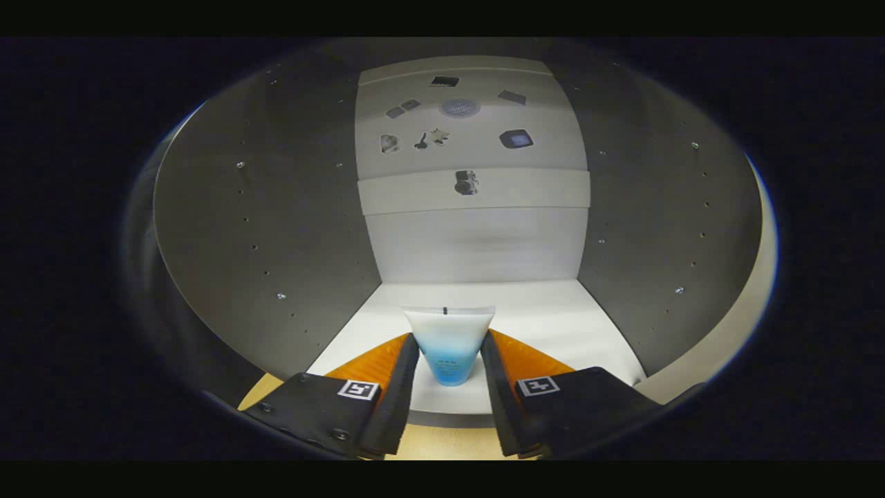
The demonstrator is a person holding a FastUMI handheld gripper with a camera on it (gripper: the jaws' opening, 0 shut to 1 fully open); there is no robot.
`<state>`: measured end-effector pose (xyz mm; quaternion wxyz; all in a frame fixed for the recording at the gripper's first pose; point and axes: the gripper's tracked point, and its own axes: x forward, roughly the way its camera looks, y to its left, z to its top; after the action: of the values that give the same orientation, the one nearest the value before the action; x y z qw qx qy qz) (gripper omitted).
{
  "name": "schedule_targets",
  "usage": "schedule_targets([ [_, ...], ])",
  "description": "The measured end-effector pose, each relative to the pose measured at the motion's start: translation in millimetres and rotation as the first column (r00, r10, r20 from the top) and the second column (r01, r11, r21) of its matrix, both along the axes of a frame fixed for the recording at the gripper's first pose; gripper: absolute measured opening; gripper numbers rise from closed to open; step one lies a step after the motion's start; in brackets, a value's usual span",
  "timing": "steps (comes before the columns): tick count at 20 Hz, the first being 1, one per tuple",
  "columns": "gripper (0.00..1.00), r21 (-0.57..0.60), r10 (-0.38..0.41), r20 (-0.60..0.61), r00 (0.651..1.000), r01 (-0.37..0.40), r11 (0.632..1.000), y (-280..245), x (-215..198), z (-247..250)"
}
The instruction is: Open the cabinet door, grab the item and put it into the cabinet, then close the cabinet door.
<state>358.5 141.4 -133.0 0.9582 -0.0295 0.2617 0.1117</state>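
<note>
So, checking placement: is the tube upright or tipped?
Upright: the tube stands cap-down on the cabinet floor, between the hand-held gripper fingers.

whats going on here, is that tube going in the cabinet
A person's handheld gripper reaches into the open cabinet. A blue and white tube stands upside down on the cabinet floor, between the two fingers. The fingers sit right at its sides; whether they grip it is unclear. The door is not yet closed.

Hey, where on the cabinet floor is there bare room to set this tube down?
The hand-held gripper holds the tube between its fingers over the cabinet floor. Bare patches lie behind the tube up to the back wall and out toward both side walls. The only crowded spot is between the fingers.
</note>
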Motion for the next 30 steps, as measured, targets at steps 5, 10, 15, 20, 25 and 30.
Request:
schedule_targets([
  [5, 0.75, 0.011, 0.012, 0.003, 1.0, -0.012, 1.0, 10, -2, -2],
  [10, 0.97, 0.0, -0.003, 0.08, 0.997, 0.003, 1.0, 4, -17, 25],
  [15, 0.97, 0.004, 0.009, 0.183, 0.983, -0.01, 1.0, -2, -80, 74],
  [20, 0.97, 0.013, 0.068, 0.279, 0.958, -0.075, 0.997, -6, -186, 118],
  [25, 0.97, 0.013, 0.083, 0.342, 0.936, -0.093, 0.996, -29, -282, 155],
  [30, 0.97, 0.028, 0.025, 0.377, 0.926, -0.038, 0.999, -85, -352, 182],
])
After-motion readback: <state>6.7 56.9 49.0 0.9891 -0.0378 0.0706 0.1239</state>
